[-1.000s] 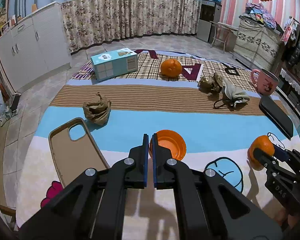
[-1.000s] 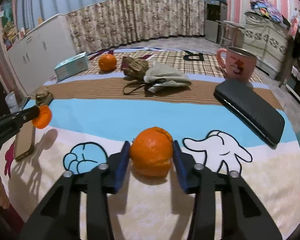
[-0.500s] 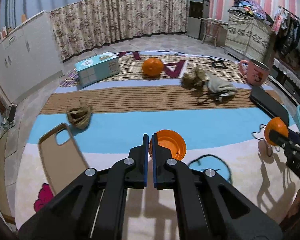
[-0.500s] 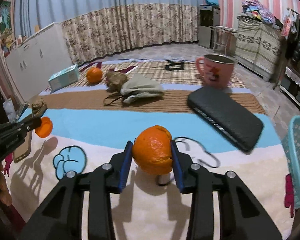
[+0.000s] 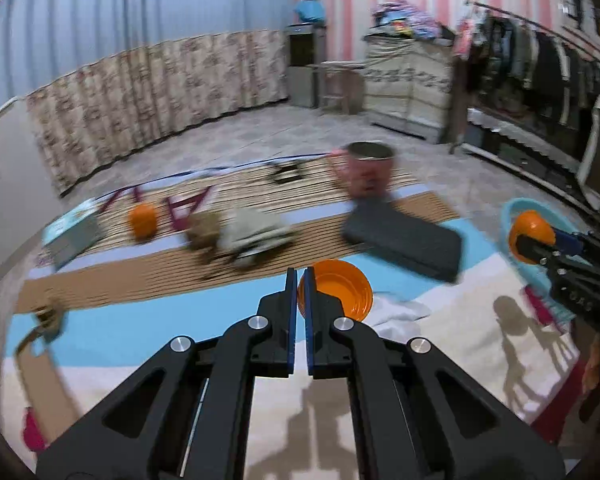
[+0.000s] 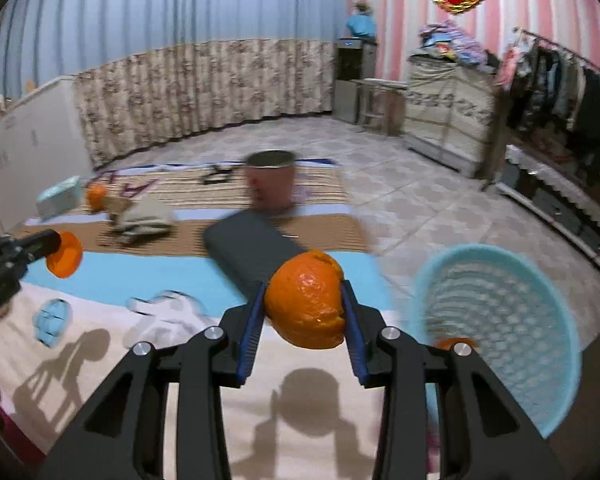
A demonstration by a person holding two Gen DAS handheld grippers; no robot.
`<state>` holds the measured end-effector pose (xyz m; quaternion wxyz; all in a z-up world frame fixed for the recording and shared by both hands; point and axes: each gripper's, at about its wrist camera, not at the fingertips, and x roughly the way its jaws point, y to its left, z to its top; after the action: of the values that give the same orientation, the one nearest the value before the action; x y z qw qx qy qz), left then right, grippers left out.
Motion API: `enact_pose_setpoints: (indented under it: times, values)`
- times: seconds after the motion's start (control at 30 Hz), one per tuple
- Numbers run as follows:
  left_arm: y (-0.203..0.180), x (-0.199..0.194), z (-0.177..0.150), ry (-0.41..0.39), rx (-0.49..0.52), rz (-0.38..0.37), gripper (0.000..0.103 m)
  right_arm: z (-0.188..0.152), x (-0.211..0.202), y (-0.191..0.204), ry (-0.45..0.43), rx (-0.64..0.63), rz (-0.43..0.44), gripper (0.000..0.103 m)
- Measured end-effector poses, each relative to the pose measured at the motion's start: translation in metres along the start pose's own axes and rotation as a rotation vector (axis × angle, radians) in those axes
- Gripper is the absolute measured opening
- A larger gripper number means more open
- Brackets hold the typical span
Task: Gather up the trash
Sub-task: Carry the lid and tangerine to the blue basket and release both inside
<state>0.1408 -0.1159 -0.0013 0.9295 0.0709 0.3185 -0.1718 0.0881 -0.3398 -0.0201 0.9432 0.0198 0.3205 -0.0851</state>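
basket point(image 6: 496, 320) right of mat point(image 6: 112, 276), mug point(image 6: 270, 184) behind

The mat point(image 6: 100, 280) lies on the tiled floor point(image 6: 420, 200). Beyond the jaws, a dark case point(image 6: 244, 252), mug point(image 6: 270, 184), orange point(image 6: 96, 196) and box point(image 6: 58, 200) lie on it.

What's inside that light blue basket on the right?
One small orange scrap shows low inside the blue basket. The right gripper, shut on a large orange peel, covers the basket's near left part, so anything there is hidden.
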Motion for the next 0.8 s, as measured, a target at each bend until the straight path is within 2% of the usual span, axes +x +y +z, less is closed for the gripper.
enact_pose_setpoints:
  times: [0.4, 0.67, 0.8]
  values:
    - [-0.156, 0.042, 0.034, -0.039, 0.133, -0.170, 0.002, -0.004, -0.010, -0.145, -0.013, 0.177, -0.134, 0.037]
    - [-0.229, 0.052, 0.039, -0.062, 0.172, -0.243, 0.002, -0.005, -0.008, -0.191, -0.014, 0.213, -0.174, 0.037]
    - [-0.248, 0.059, 0.041, -0.054, 0.168, -0.259, 0.002, -0.007, -0.006, -0.208, -0.009, 0.226, -0.187, 0.037]
